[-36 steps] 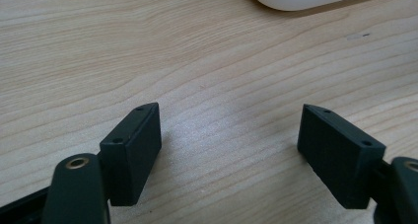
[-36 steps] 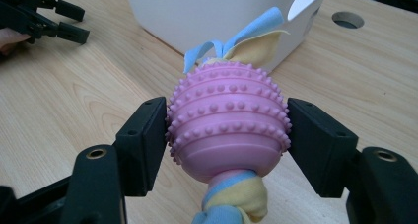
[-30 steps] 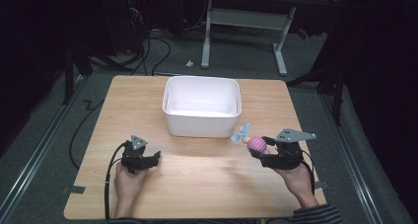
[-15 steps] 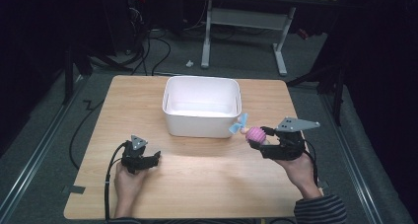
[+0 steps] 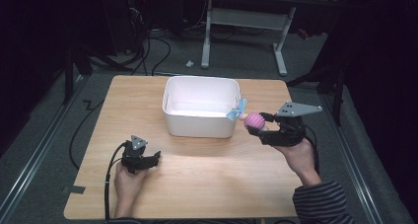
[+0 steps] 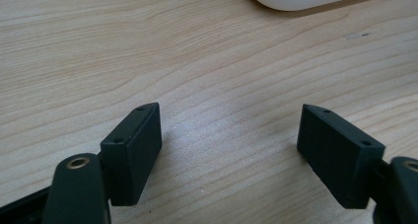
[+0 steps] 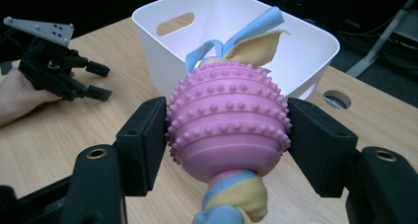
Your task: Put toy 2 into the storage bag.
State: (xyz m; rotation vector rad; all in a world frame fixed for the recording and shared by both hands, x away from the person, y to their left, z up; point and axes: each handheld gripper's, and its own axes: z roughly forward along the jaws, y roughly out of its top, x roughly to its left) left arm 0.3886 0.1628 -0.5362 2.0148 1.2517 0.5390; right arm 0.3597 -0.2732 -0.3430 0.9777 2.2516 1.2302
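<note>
Transfer step. The right claw [image 7: 226,135] grips a pink studded ball [image 7: 227,128] with cloth tails, held above the desk [image 5: 207,184] just right of the white tub [image 5: 202,108]. The left claw [image 5: 143,160] rests released, near left. Next move, by judgement: carry the ball over the rim, then release.

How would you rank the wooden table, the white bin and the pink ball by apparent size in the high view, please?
1. Wooden table
2. White bin
3. Pink ball, raised slightly towards the camera, yet plainly smallest.
</note>
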